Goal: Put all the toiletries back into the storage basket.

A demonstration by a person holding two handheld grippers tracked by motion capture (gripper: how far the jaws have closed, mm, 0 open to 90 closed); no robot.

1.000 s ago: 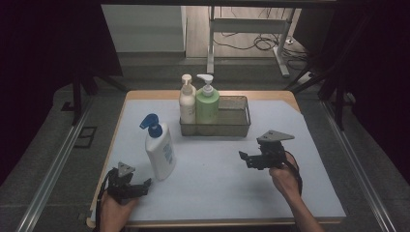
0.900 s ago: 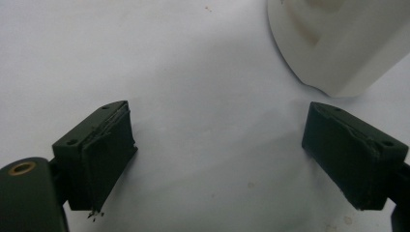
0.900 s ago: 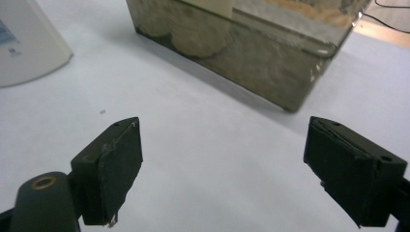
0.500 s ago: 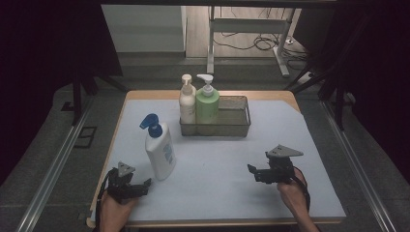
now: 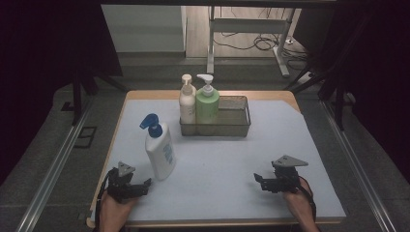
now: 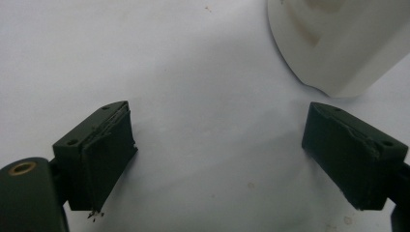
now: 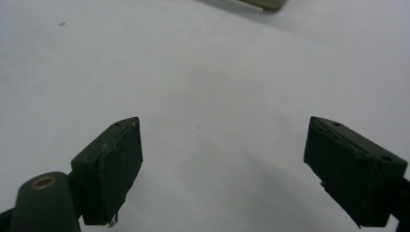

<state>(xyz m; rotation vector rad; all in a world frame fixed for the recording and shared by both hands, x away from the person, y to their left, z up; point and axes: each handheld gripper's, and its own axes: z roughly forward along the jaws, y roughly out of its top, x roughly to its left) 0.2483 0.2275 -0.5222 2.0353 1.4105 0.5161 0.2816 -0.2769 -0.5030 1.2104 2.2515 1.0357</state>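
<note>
Right hand-held gripper (image 5: 261,181) lower, nearer table edge, wide | left hand-held gripper (image 5: 140,186) unmoved, wide, empty

looks like a lab or test room, dark curtains (image 5: 43,58) all round, metal rails (image 5: 53,166) by the table (image 5: 290,96), cables (image 5: 246,44) on the floor, desk frame (image 5: 249,26) behind

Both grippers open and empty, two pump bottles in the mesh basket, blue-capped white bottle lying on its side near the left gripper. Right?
Not quite: the blue-capped white bottle stands upright by the left gripper, as the high view shows. The rest holds: the right gripper is open too, two pump bottles in the mesh basket.
</note>
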